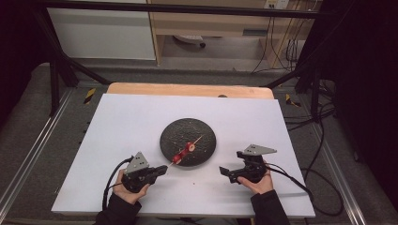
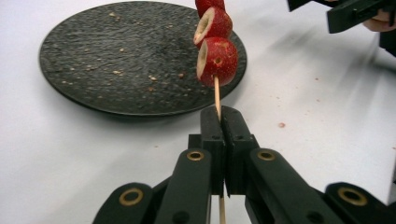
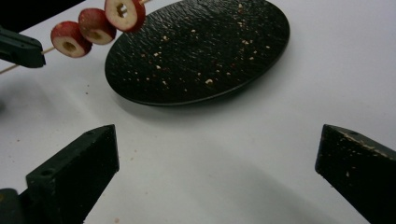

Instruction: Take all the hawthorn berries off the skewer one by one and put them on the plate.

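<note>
Left gripper view: a thin wooden skewer (image 2: pixel 217 95) is clamped between the closed jaws of the left gripper (image 2: pixel 220 122); it rises over the near rim of the plate (image 2: pixel 116 60), carrying red fruit slices (image 2: pixel 217 60) cut flat, pale rings at their hollow centres, skins glossy and speckled; the plate is round, black, rough like slate, dusted with pale crumbs; reddish specks dot the white surface (image 2: pixel 70 154) beside it; the right gripper view gives the three slices (image 3: pixel 95 25) side on, in a row, held above the surface at the plate's edge, and the right gripper (image 3: pixel 217 163) with jaws wide apart, empty, crumbs on one inner face; the high view shows the skewer's bare far tip (image 1: pixel 198 139) over the plate, the right gripper (image 1: pixel 230 172) well apart from it, each gripper held in a hand (image 1: pixel 126 192)
</note>
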Available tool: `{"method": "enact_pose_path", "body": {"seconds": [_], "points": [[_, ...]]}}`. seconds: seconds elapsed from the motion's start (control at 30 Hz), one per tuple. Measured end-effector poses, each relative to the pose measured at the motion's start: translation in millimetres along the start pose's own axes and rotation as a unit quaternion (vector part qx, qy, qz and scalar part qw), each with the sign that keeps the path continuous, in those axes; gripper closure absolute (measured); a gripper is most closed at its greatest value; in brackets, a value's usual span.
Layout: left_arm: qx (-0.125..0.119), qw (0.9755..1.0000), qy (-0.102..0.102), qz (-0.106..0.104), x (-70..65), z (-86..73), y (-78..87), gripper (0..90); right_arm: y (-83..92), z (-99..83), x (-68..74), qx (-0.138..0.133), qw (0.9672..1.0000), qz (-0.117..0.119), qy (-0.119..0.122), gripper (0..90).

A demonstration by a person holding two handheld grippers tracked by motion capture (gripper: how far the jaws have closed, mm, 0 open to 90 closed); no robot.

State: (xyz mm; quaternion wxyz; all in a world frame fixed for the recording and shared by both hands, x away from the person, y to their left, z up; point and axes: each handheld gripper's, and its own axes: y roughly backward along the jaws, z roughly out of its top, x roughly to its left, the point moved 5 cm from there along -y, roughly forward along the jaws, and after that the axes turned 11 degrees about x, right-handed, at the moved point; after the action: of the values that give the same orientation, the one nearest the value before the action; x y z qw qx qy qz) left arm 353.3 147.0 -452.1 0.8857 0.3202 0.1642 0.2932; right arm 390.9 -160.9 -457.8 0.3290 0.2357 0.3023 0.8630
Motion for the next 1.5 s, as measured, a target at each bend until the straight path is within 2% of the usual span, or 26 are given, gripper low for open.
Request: {"method": "enact_pose_path", "body": {"seconds": [0.1, 0.47, 0.57, 0.67, 0.7, 0.77, 0.83, 0.87, 1.03, 1.1, 1.23, 1.3, 1.37, 1.5], "points": [[0.003, 1.0000, -0.005, -0.004, -3.9, -0.2, -2.3, 88.3, -3.8, 7.3, 9.6, 0.000, 0.9999, 0.009, 0.005, 0.5], [0.006, 0.9998, -0.016, -0.006, -10.9, -2.0, -7.5, 88.3, -17.5, 35.6, 30.8, -0.011, 0.9991, 0.039, 0.015, 3.5], [0.005, 0.9998, -0.019, -0.006, -13.0, -1.8, -8.4, 88.3, -23.6, 44.4, 36.5, -0.008, 0.9990, 0.044, 0.008, 4.6], [0.004, 0.9997, -0.022, -0.005, -14.5, -1.8, -8.7, 88.3, -28.7, 52.0, 40.0, -0.013, 0.9986, 0.050, -0.008, 6.7], [0.005, 0.9997, -0.022, -0.005, -14.6, -2.0, -8.9, 88.3, -30.9, 56.0, 42.4, -0.026, 0.9977, 0.058, -0.022, 8.5], [0.003, 0.9998, -0.021, -0.004, -14.6, -2.4, -9.1, 88.3, -32.9, 57.2, 43.1, -0.043, 0.9964, 0.057, -0.046, 10.5], [0.001, 0.9998, -0.021, -0.003, -14.5, -2.7, -9.1, 88.3, -35.0, 57.3, 44.4, -0.052, 0.9954, 0.061, -0.052, 11.9], [0.001, 0.9998, -0.021, -0.003, -14.7, -2.9, -9.1, 88.3, -39.4, 56.7, 47.5, -0.063, 0.9937, 0.068, -0.063, 15.0], [-0.002, 0.9997, -0.024, -0.002, -15.7, -2.8, -8.8, 88.3, -49.1, 54.9, 47.9, -0.071, 0.9922, 0.063, -0.080, 23.8], [-0.001, 0.9997, -0.024, -0.001, -15.8, -3.0, -8.9, 88.3, -54.5, 53.6, 49.0, -0.076, 0.9910, 0.068, -0.087, 32.3], [0.003, 0.9997, -0.023, 0.002, -14.9, -4.6, -10.8, 88.3, -58.4, 51.4, 50.1, -0.072, 0.9896, 0.072, -0.102, 35.7], [0.001, 0.9998, -0.022, 0.002, -14.9, -4.7, -10.5, 88.3, -56.6, 51.7, 49.8, -0.079, 0.9890, 0.066, -0.106, 43.9], [-0.006, 0.9997, -0.023, 0.001, -15.2, -3.5, -8.5, 88.3, -54.2, 52.9, 48.6, -0.085, 0.9875, 0.069, -0.113, 45.6], [-0.009, 0.9997, -0.024, 0.002, -15.3, -3.2, -7.5, 88.3, -55.2, 53.3, 47.8, -0.084, 0.9869, 0.070, -0.119, 46.3]]}}
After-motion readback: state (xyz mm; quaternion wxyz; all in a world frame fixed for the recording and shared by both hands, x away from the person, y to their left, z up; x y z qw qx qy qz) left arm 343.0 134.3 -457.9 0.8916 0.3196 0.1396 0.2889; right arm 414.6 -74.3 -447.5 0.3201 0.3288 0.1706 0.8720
